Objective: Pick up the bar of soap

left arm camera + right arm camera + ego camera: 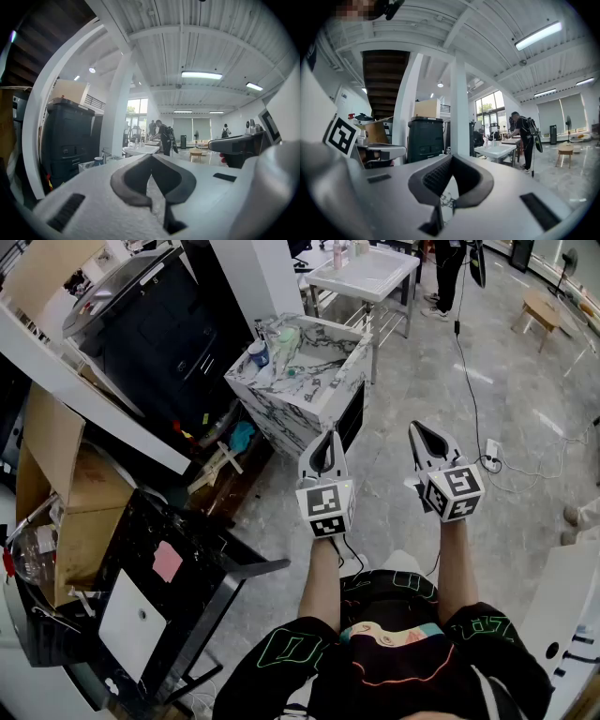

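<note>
A marble-patterned washstand stands ahead of me, with a blue cup, a pale green object and other small items on its top. I cannot pick out a bar of soap among them. My left gripper and right gripper hang side by side over the floor, short of the washstand. Both are shut with nothing between the jaws. In the gripper views both point level across the room.
A black cabinet and an open cardboard box stand at the left. A black table holds a pink note and a white sheet. Further off are a white table, a standing person and a power strip.
</note>
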`<state>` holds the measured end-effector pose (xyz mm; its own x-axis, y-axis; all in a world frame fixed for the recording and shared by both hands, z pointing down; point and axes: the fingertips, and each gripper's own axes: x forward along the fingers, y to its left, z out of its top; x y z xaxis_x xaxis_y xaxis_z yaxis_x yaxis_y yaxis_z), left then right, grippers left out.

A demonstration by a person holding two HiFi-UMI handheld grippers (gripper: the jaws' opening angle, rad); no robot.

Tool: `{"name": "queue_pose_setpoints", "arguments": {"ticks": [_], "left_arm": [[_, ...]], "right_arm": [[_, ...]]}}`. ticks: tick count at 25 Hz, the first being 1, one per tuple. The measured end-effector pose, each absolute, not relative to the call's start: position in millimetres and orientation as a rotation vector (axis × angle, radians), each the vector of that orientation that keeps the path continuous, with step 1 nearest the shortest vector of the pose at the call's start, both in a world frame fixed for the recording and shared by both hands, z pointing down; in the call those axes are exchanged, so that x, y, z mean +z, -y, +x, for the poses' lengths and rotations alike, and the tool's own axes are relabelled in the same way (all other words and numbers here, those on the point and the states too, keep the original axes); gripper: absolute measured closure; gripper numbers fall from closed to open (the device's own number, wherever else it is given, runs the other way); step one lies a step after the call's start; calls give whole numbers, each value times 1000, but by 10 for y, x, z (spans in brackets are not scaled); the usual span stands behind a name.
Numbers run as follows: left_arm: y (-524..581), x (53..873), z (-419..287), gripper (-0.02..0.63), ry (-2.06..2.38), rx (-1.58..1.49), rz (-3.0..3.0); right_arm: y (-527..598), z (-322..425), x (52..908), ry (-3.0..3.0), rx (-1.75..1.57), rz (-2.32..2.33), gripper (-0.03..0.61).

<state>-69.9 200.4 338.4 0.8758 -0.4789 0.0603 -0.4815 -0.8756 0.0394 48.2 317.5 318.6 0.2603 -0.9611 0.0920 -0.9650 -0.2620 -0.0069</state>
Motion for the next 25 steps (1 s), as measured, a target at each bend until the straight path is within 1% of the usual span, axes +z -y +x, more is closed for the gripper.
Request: {"name": "queue_pose_setpoints", "arguments": {"ticks": [7, 21, 25], "left_arm": [[-1909, 3387, -707, 605, 792, 53, 2972], [-1504, 3475, -783, 606, 843, 14, 2891], [-1443, 3501, -698, 606, 820, -5, 2868]], "right_arm": [[-3138, 612, 3191, 1813, 123, 2512, 574], [-2766, 621, 3225, 1797, 143, 2435, 572], [-2755, 706, 3209, 1879, 226, 2503, 574]]}}
